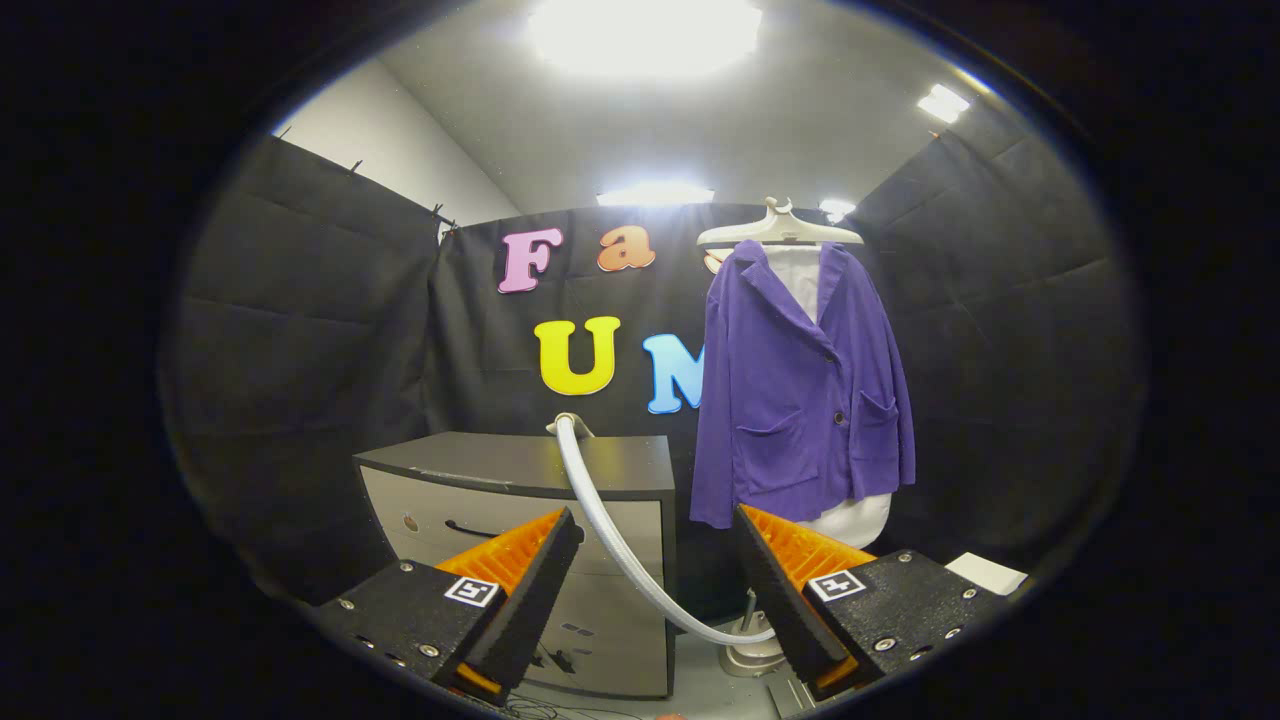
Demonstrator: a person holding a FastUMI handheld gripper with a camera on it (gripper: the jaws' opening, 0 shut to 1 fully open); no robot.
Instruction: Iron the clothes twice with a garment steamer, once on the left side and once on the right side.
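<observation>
Gripper (655,585) with fingers spread apart, holding nothing. Beyond them, a purple jacket (800,390) over a white shirt (800,275) hangs on a white hanger (780,230) — the steamer hose (610,525) curves from the grey drawer cabinet (520,500) top down between the fingers to a base (750,655).

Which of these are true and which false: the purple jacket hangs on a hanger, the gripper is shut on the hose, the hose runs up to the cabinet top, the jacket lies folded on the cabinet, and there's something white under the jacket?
1. The purple jacket hangs on a hanger. True.
2. The gripper is shut on the hose. False: its fingers stand apart, holding nothing; the hose passes beyond them.
3. The hose runs up to the cabinet top. True.
4. The jacket lies folded on the cabinet. False: it hangs beside it.
5. A white garment shows under the jacket. True.
</observation>
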